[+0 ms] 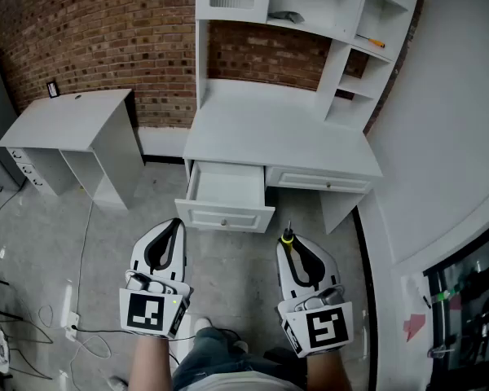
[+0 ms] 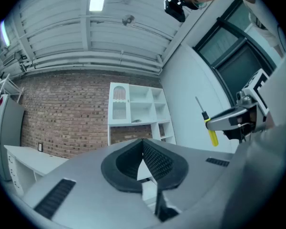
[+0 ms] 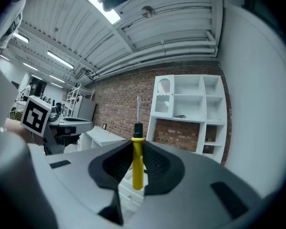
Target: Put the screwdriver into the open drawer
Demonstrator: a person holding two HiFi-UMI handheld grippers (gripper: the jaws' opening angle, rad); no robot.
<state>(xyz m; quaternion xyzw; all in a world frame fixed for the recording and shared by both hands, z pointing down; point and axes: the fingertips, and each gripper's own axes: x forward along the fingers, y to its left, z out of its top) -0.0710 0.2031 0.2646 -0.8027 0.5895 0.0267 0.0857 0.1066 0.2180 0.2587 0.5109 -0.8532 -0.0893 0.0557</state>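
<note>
A yellow-handled screwdriver with a black collar stands upright in my right gripper, which is shut on its handle; in the right gripper view the screwdriver rises between the jaws with its blade pointing up. The open drawer juts from the left side of a white desk a little ahead of both grippers, and its inside looks bare. My left gripper hovers in front of the drawer's left corner, shut with nothing in it. The left gripper view shows its pads meeting, with the right gripper and screwdriver off to the right.
A white hutch of shelves tops the desk, with a small orange-handled tool on one shelf. A second white desk stands left against the brick wall. Cables lie on the concrete floor at the left. A white wall closes the right.
</note>
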